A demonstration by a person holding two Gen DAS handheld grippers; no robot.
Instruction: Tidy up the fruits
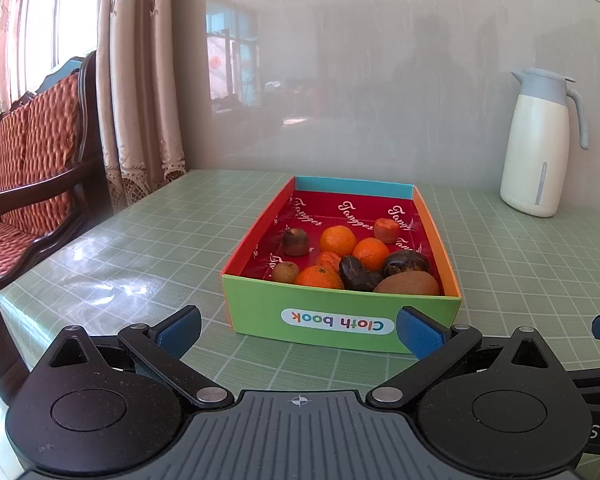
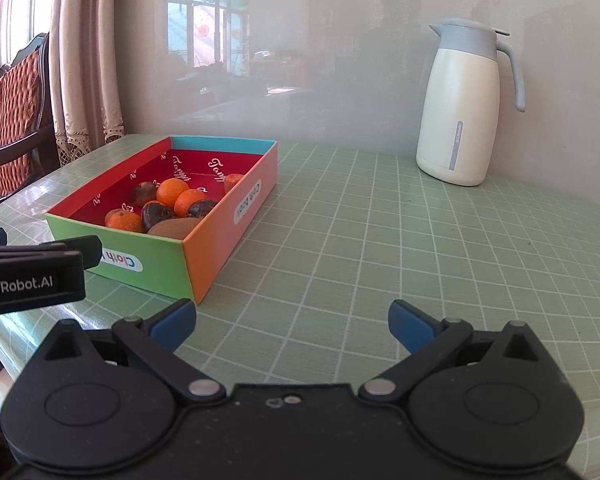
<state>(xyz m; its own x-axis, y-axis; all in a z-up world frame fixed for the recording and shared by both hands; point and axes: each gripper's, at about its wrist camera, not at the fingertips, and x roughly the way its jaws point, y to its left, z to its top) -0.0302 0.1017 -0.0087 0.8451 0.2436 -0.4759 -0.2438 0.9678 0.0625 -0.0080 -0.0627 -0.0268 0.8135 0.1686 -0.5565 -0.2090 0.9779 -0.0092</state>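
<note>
**Fruit gathered in an open card box, both tongs empty before it**

The task's fruit lies inside a shallow rectangular cardboard box (image 1: 342, 316) with a green near wall, orange right wall, red left wall, blue far wall and red printed lining. It holds round orange mandarins (image 1: 338, 239), a fuzzy brown oval kiwi (image 1: 408, 284) in the near right corner, glossy dark brown shrivelled fruits (image 1: 356, 274), a small tan round fruit (image 1: 285, 272) and a stubby orange piece (image 1: 387, 230) towards the far end. All sit in the near half, several touching; no fruit shows on the green gridded tabletop (image 2: 380, 264).

The left tongs (image 1: 298, 330) hover just short of the green wall, blue pads spread wide, holding nothing. The right tongs (image 2: 292, 326) hang over bare tabletop beside the box's orange wall, likewise spread and empty. This scene fits fruit already collected, or fruit waiting to be sorted out of the box; the pictures do not settle which. Any grasp here is best made from above, clear of the thin walls, pads closing gently across a single fruit's widest part: the mandarins and the dark soft fruits would likely bruise or roll under pressure.

Legible writing: "Cloth book" on white labels on the green and orange walls, upside down in the left view; "Tangger" in white script on the lining; "enRobot.AI" on the left tool's body. A cream insulated jug (image 2: 460, 120) with grey-blue lid stands at the wall, its label unreadable.
</note>
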